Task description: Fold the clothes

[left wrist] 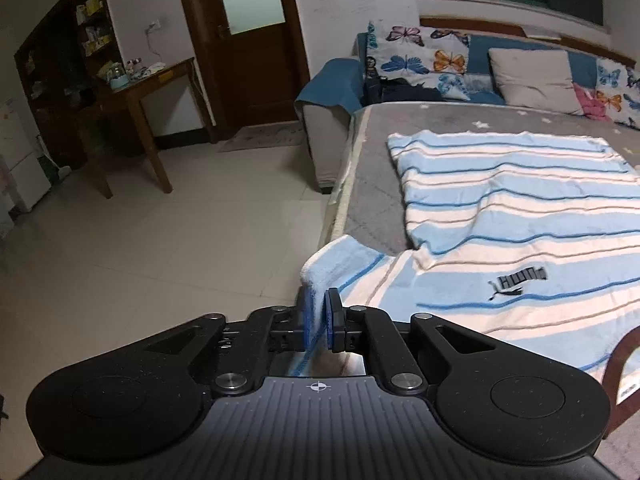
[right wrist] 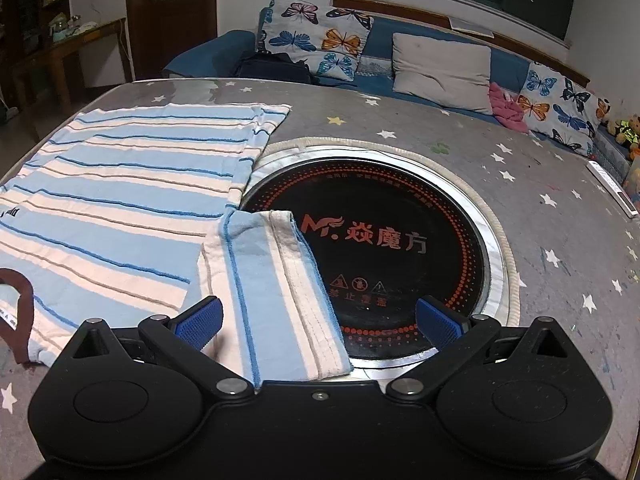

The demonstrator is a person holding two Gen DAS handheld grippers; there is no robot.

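Pinched between blue pads of left gripper point(left wrist: 321, 312): one sleeve point(left wrist: 336, 258) of striped T-shirt point(left wrist: 500, 216), lifted at the worktop point(left wrist: 372, 200) edge, above the tiled floor point(left wrist: 180, 220). Spread flat across the grey star-patterned worktop cover, chest logo point(left wrist: 518, 278) up, brown collar nearest. Further right, second sleeve point(right wrist: 276, 292) folded out over the round black cooktop point(right wrist: 400, 240) set into the worktop. Right gripper point(right wrist: 320, 320) spread wide, pads either side of that sleeve, gripping nothing. Beyond, sofa point(right wrist: 440, 60) with butterfly cushions.
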